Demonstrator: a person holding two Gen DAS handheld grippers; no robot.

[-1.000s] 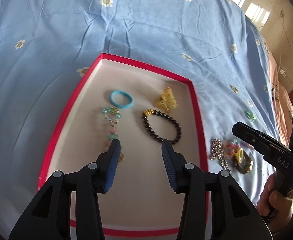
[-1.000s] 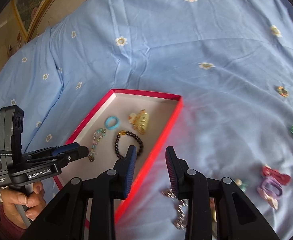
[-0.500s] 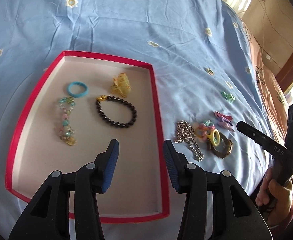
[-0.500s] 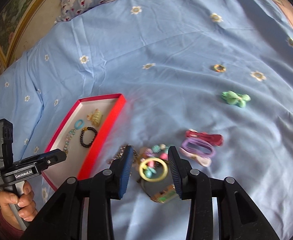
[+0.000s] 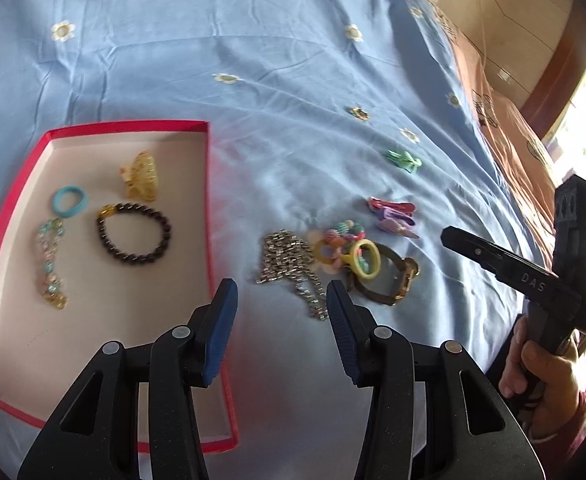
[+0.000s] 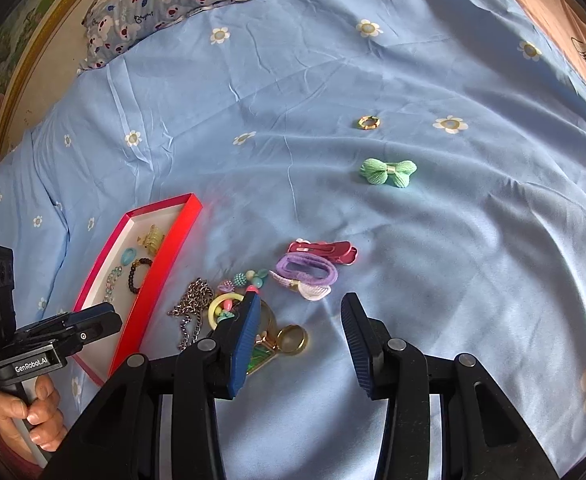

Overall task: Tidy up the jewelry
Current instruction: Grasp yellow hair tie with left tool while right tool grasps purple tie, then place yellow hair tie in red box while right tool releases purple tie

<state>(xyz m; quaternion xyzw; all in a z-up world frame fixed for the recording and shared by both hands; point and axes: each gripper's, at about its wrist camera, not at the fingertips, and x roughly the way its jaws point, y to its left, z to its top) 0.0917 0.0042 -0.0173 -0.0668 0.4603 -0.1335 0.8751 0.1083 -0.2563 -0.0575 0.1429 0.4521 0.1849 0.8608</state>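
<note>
Both of our grippers have swung away from the red tray (image 5: 209, 184) toward the loose pile on the blue bedsheet (image 6: 413, 80): our left gripper (image 5: 279, 308) now hangs released and empty over the silver chain (image 5: 285, 256), while our right gripper (image 6: 299, 320) has just been opening, with nothing between its fingers, near the purple hair tie (image 6: 307, 270). In the tray lie the black bead bracelet (image 5: 133, 234), yellow claw clip (image 5: 141, 176) and blue ring (image 5: 70, 201); the green bow (image 6: 388, 172) sits well apart.
</note>
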